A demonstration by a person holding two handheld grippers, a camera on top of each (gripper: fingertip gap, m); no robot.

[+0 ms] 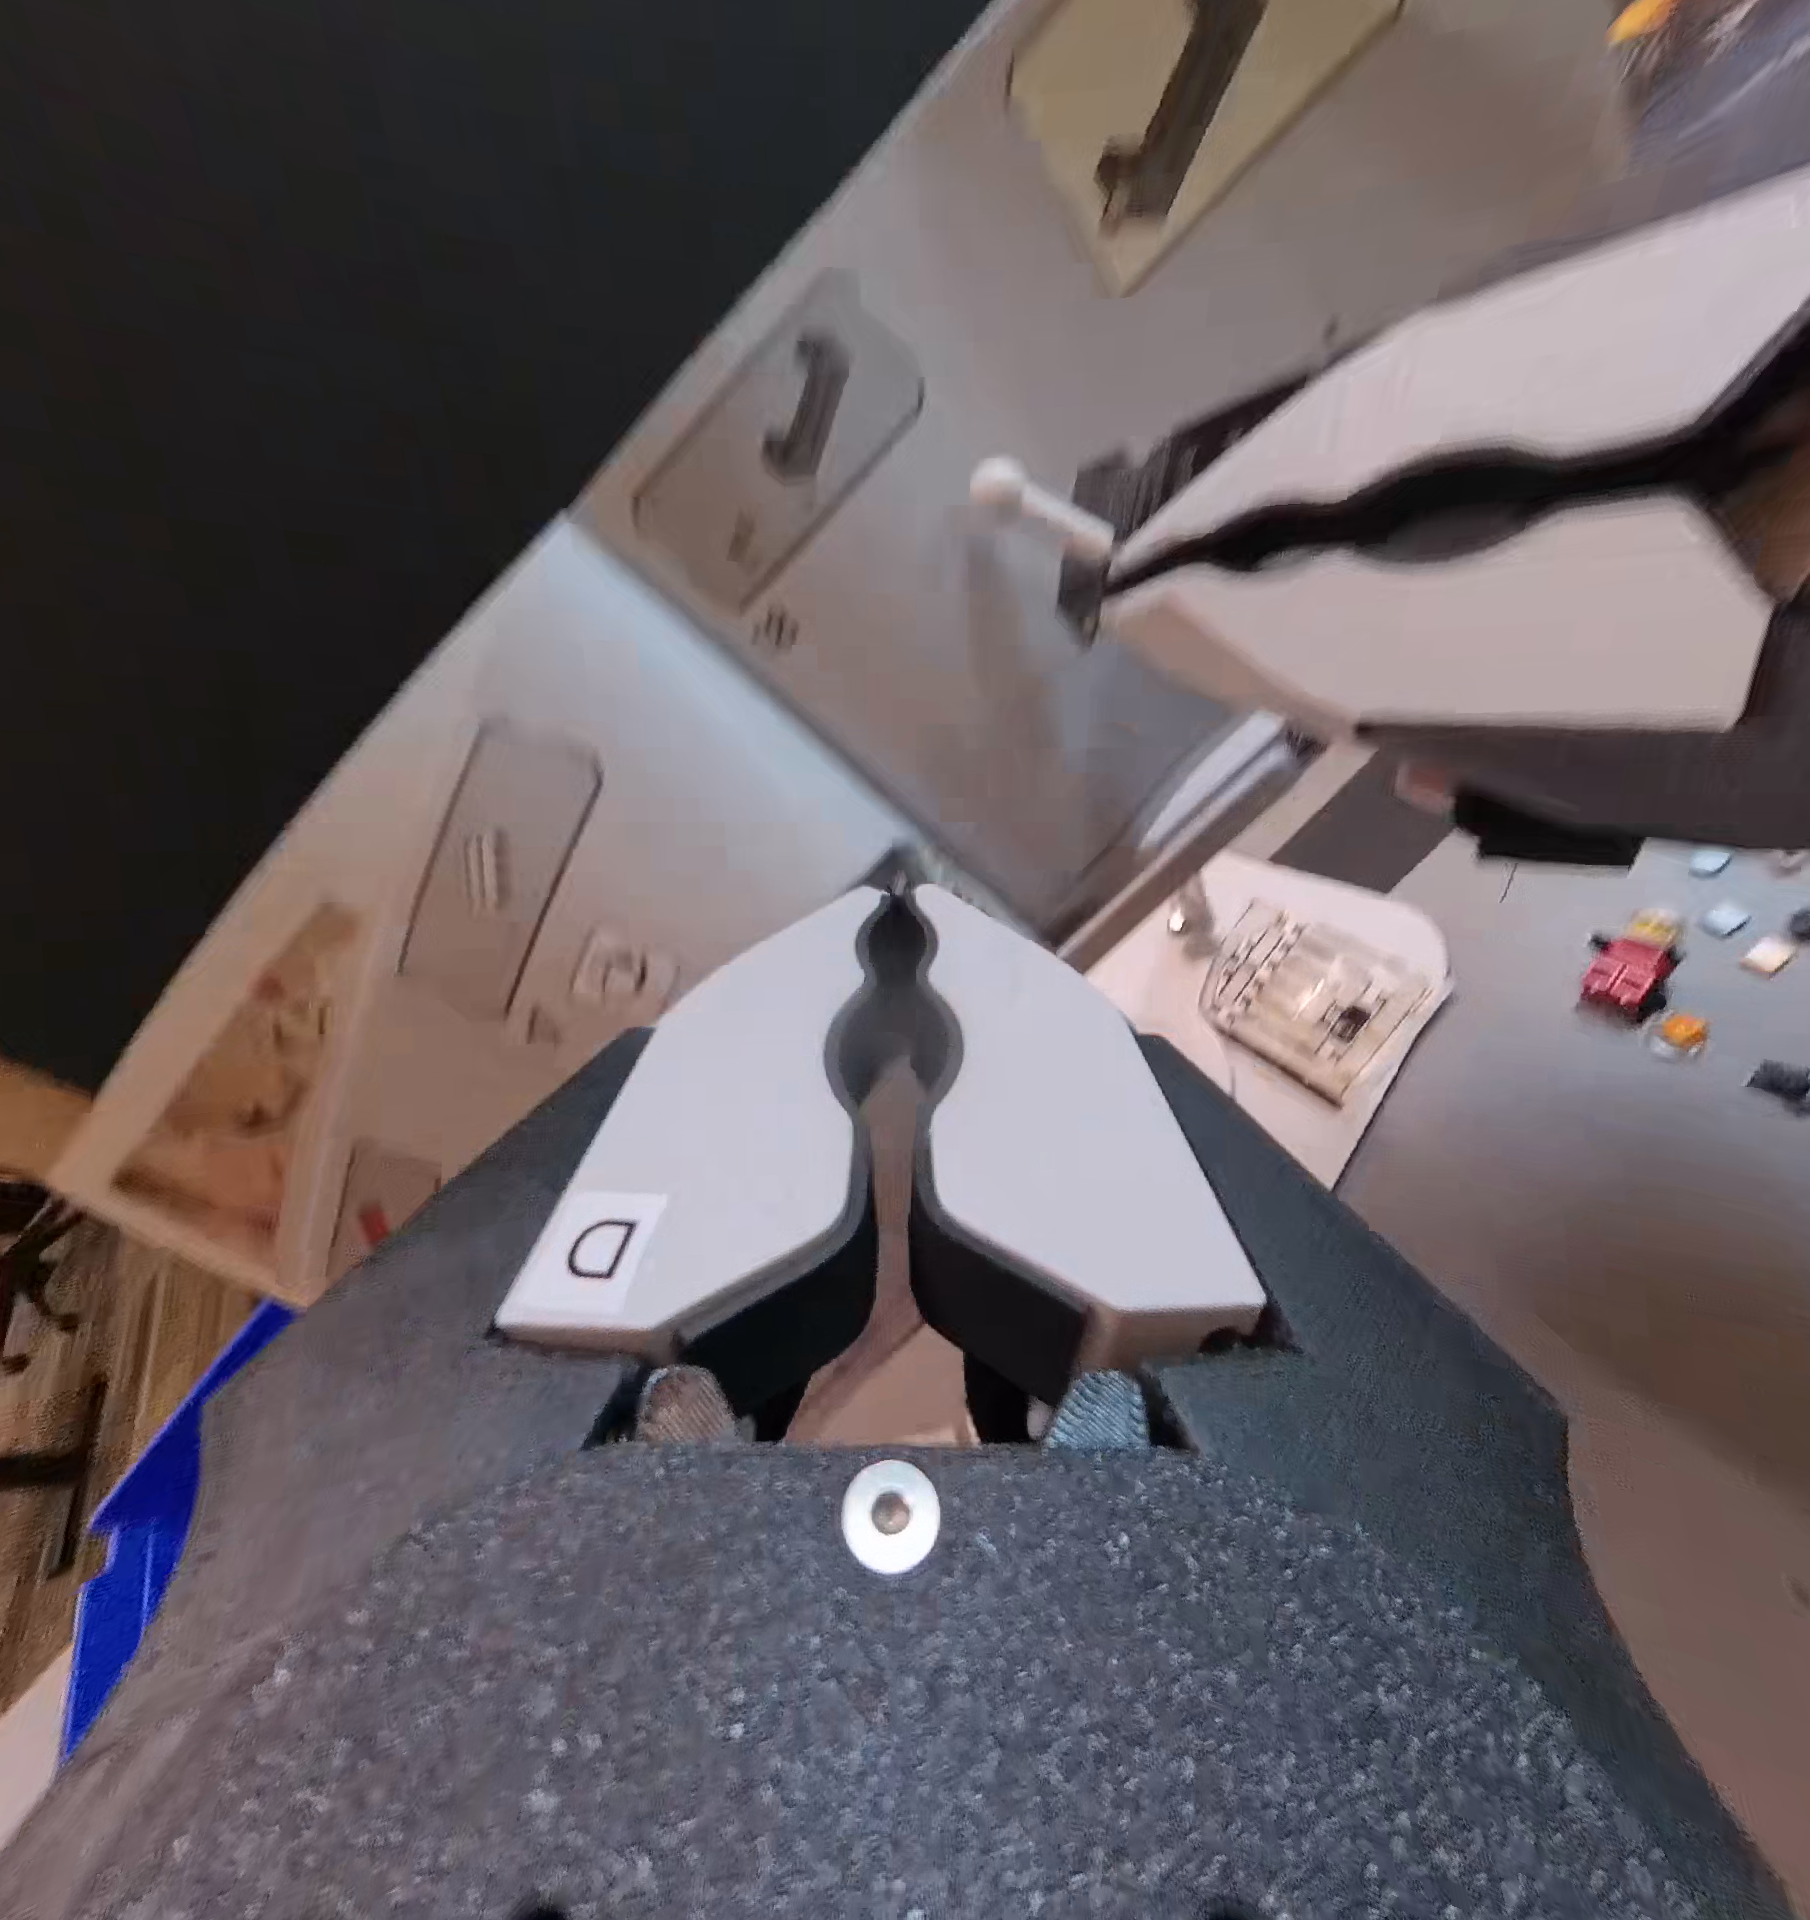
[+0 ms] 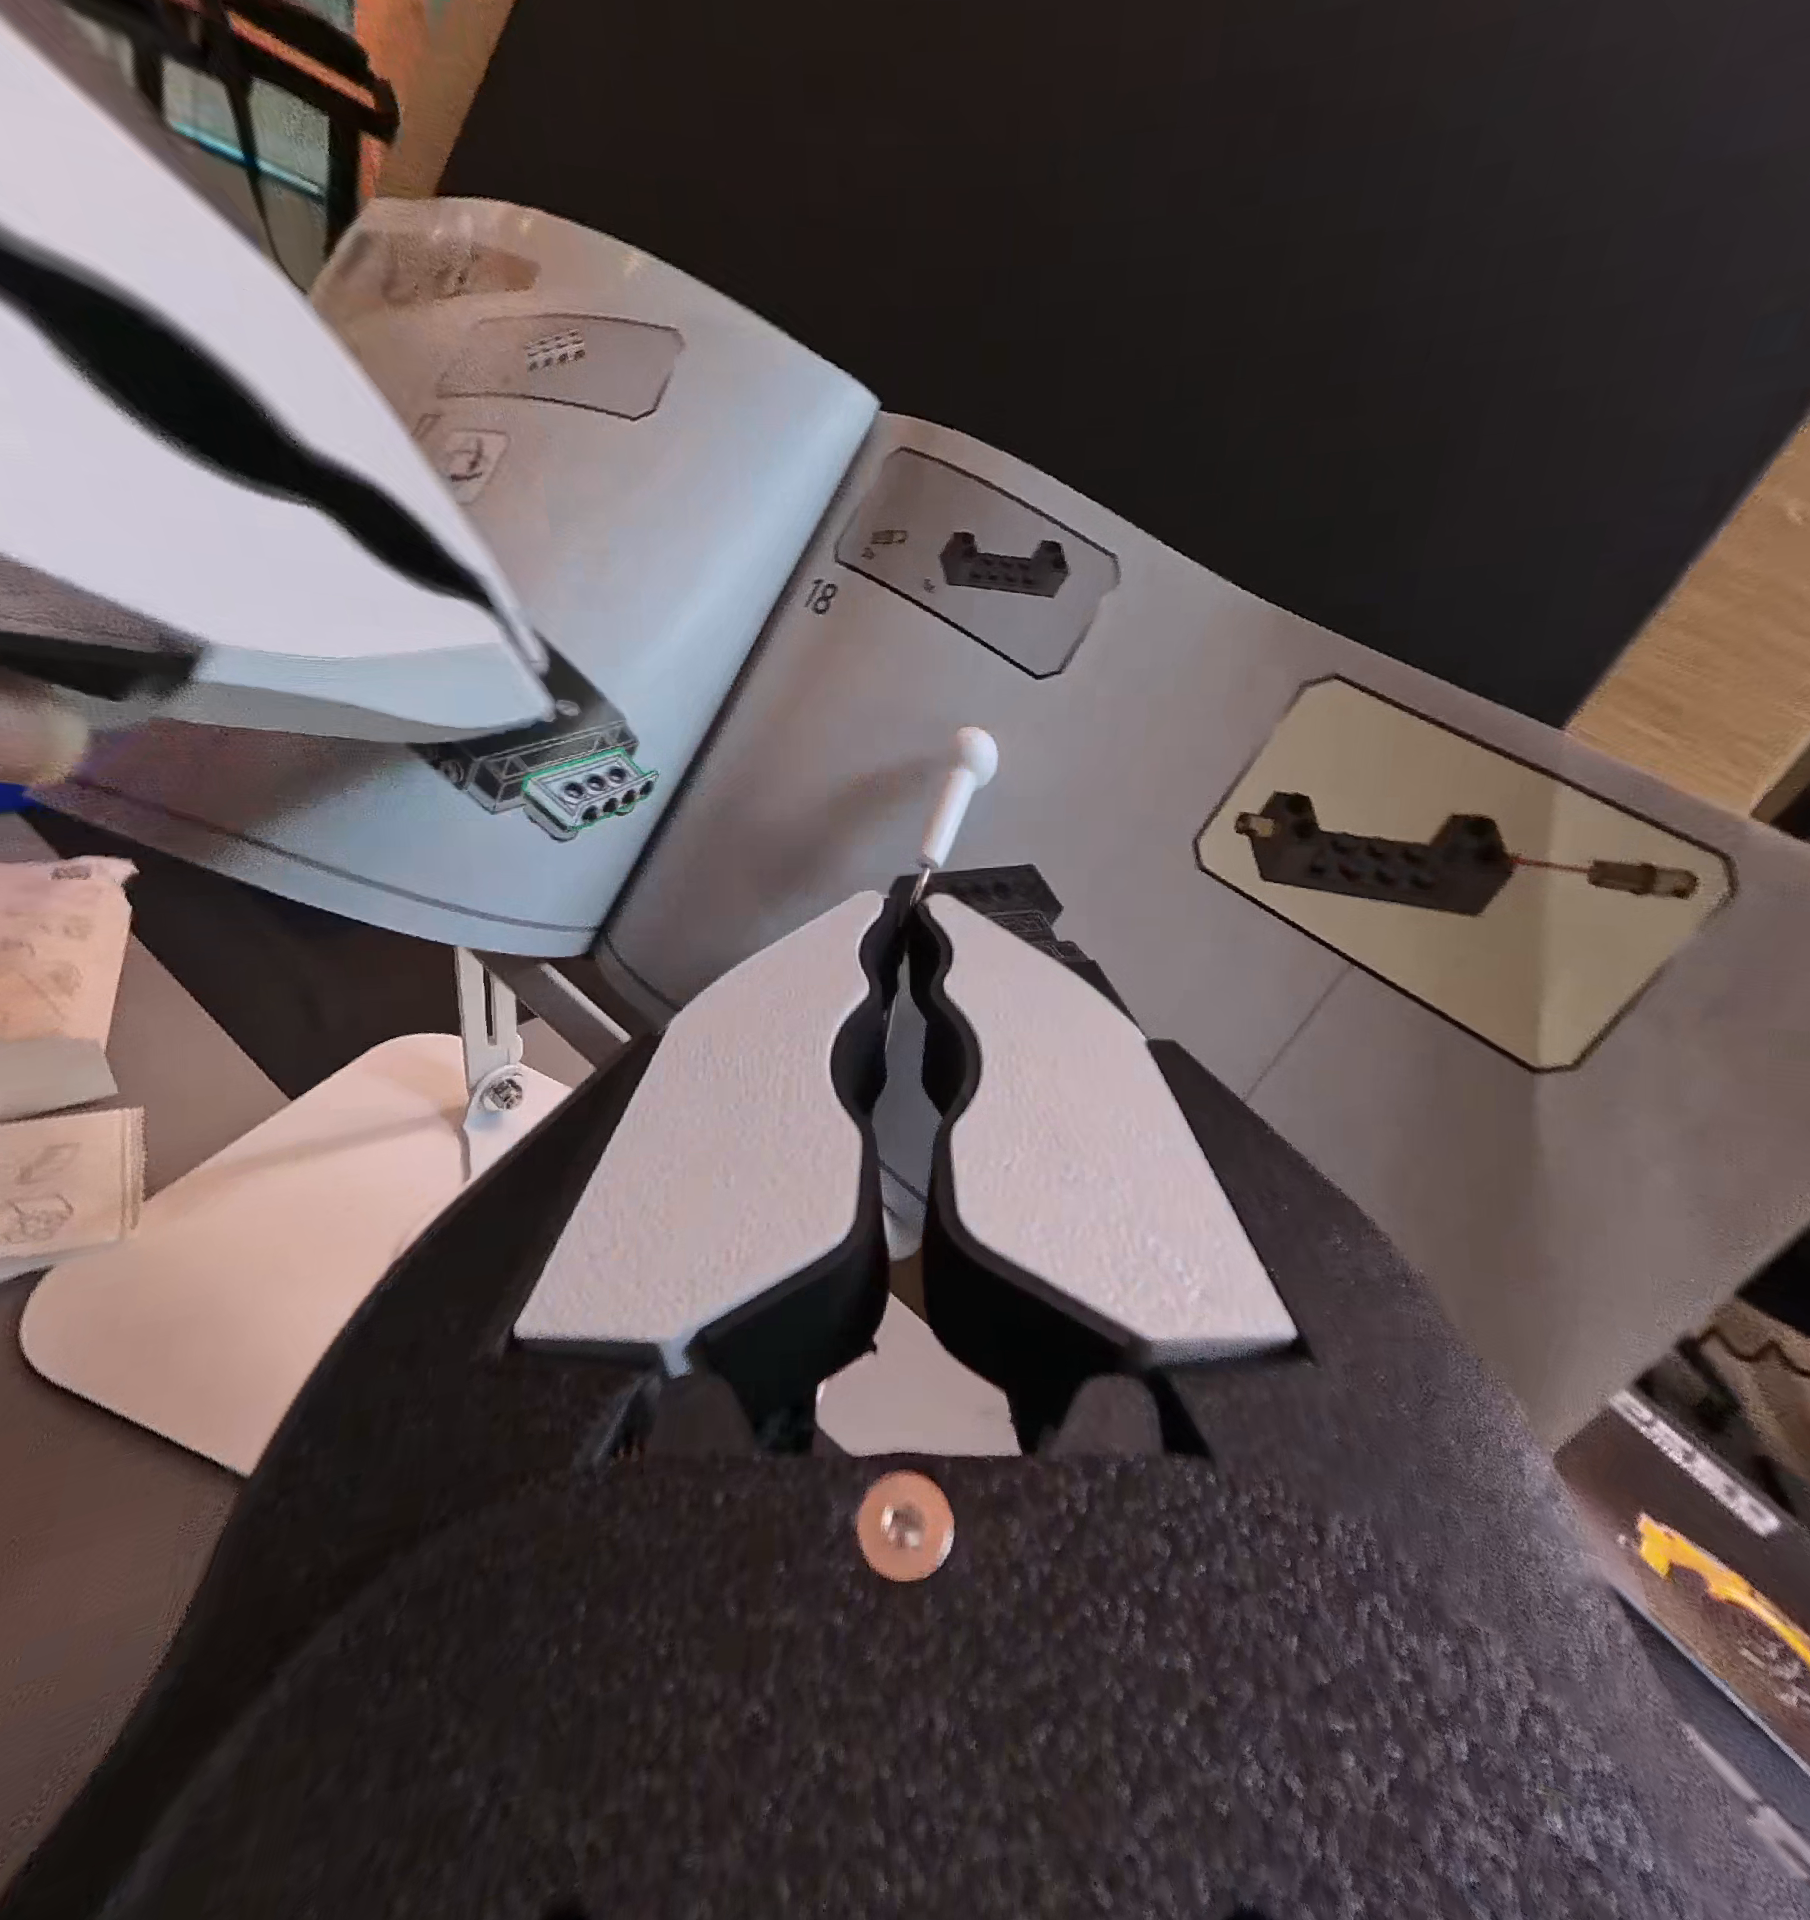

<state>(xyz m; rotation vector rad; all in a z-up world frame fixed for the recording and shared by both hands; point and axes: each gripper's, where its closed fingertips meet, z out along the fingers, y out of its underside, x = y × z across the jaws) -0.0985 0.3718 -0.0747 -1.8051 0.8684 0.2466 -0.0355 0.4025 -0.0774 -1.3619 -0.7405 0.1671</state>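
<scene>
My right gripper [image 2: 911,899] is shut on the thin metal shaft of a small white-handled pin tool [image 2: 958,795]. The ball-ended handle sticks out past the tips, in front of an open instruction booklet [image 2: 1192,727] propped on a stand. The left wrist view shows the same grasp, with the right gripper [image 1: 1109,566] and the tool [image 1: 1036,504] at upper right. My left gripper [image 1: 899,891] is shut, its tips close to the booklet's curved pale-blue left page [image 1: 672,675]. In the right wrist view it [image 2: 537,665] lies over that page [image 2: 672,582]. I cannot tell whether it touches the paper.
The stand's white base [image 2: 257,1195] sits on a dark table. A clear bag of parts [image 1: 1306,997] lies on the base, with a red piece [image 1: 1628,971] and small loose pieces beside it. Folded leaflets [image 2: 18,987] lie left, and a dark box with yellow print [image 2: 1732,1621] right. The tips of one gripper are about 7 centimetres away from the tips of the other.
</scene>
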